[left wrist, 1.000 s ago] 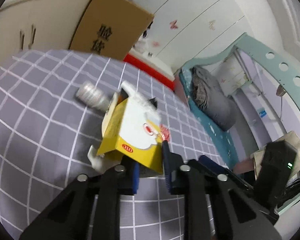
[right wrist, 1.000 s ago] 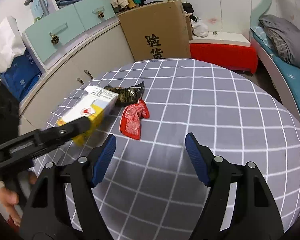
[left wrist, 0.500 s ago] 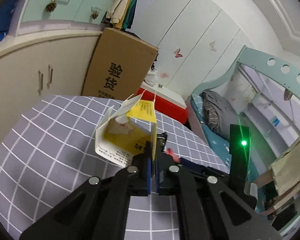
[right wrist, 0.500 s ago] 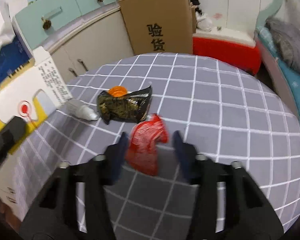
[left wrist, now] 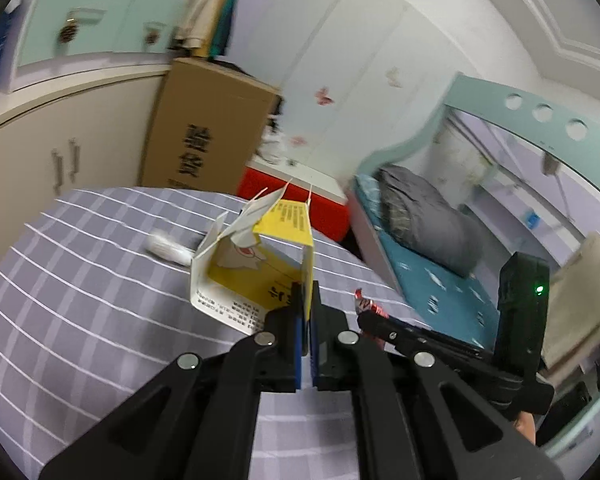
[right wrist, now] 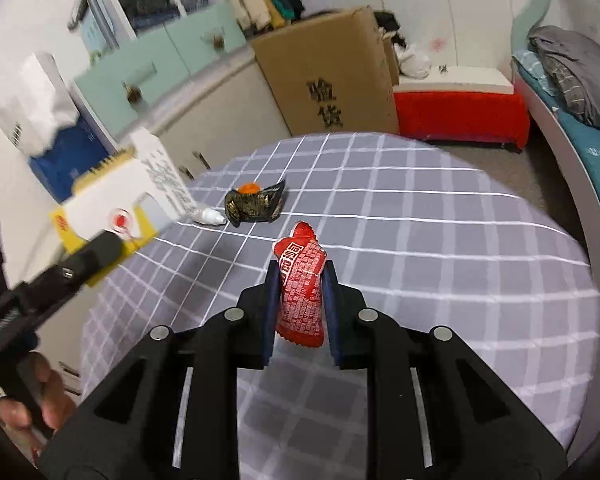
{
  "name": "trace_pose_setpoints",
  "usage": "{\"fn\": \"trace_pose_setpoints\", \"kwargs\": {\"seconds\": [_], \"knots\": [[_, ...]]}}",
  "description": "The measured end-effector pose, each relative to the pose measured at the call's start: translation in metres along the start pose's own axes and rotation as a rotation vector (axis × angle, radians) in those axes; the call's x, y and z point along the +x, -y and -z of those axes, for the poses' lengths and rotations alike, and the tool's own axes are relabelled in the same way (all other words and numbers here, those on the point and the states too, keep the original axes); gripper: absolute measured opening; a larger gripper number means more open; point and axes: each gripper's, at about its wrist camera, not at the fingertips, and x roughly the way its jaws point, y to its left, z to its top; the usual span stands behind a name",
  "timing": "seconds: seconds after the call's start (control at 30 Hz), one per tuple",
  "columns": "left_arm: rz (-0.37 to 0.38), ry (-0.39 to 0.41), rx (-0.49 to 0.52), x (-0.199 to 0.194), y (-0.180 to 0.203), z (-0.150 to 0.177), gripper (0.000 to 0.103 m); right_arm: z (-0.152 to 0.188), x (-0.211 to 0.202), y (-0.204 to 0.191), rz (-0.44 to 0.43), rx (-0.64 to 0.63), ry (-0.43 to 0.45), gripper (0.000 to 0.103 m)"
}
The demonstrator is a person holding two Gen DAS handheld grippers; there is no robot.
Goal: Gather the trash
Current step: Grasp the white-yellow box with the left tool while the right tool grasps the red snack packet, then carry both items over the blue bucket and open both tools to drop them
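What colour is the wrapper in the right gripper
Red with white print; the wrapper shows best in the right wrist view.

Carton [left wrist: 256,276] and red wrapper [right wrist: 301,280] now aloft.

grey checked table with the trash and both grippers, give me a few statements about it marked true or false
1. The left gripper is shut on a wall of the yellow and white cardboard carton. True.
2. The right gripper is empty. False: its jaws, which have just been closing, pinch the red plastic snack wrapper.
3. The crumpled black foil wrapper lies on the grey checked tablecloth. True.
4. The small white plastic bottle stands upright. False: it lies on its side.
5. The brown cardboard box sits on the table. False: it stands beyond it, against the cabinets.
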Motion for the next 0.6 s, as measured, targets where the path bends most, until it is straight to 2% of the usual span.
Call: {"fn": "trace_pose_setpoints", "kwargs": {"seconds": [0.17,0.4,0.5,0.6], "knots": [[0.082,-0.063,0.09,0.007,0.073,0.03,0.003,0.027,-0.081,0.05,-0.006,0.073,0.1,0.021],[0.231,-0.2,0.219,0.044,0.196,0.098,0.003,0.087,-0.182,0.135,0.132,0.176,0.226,0.021],[0.284,-0.276,0.258,0.065,0.239,0.129,0.003,0.128,-0.22,0.181,0.209,0.268,0.276,0.021],[0.333,-0.358,0.311,0.087,0.281,0.164,0.003,0.166,-0.242,0.214,0.265,0.345,0.293,0.021]]}}
